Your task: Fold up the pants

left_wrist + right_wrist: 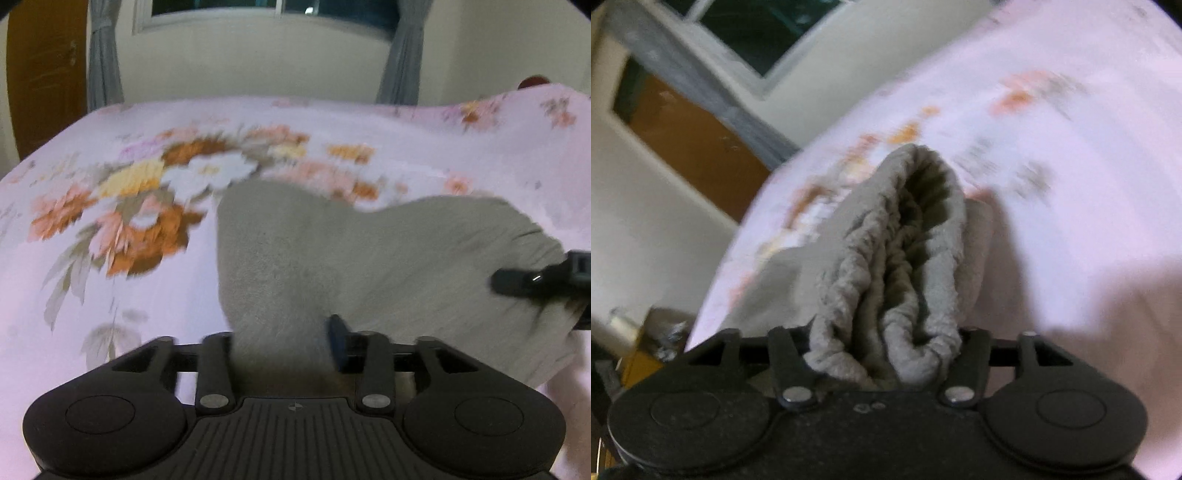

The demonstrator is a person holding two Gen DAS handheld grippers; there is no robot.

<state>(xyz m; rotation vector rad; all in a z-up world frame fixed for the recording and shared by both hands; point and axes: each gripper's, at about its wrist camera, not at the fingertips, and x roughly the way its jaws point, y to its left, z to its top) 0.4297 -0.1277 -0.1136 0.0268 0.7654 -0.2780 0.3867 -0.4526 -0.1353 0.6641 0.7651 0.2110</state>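
Tongs first, nearest the lens. Left tongs [282,345] sit low over the bed, w/ grey fabric of the pants [369,258] running right in between the fingers; only one blue pad [338,343] shows, and whether the jaws actually pinch the cloth can't be told from this view. Right tongs [882,354] are clearly clamped: jaws drawn in on the gathered elastic waistband [905,258], which bunches up in thick ridges and spills fwd from the grip, lifted off the sheet.

Step in hand, judging by the lie of things: mid-fold carry. Pants look already doubled, one end raised by the right side while the rest drapes on the floral bedsheet [110,288]. Both views are smeared, so motion is prob. under way.

Next move calls for bringing the waistband end over and down onto the flat part, edges lined up, keeping tension even so the fleece doesn't sag or roll. Soft thick cloth; likely to slump if released early.

Pose: left unit is held near level, pointing across the bed toward the far wall. Right unit is rolled hard to one side, horizon steeply tilted. In left view the right tongs enter from the right edge, touching the cloth.

Beyond the bed: grey curtains [103,66], dark window [221,7], wooden door [44,74].
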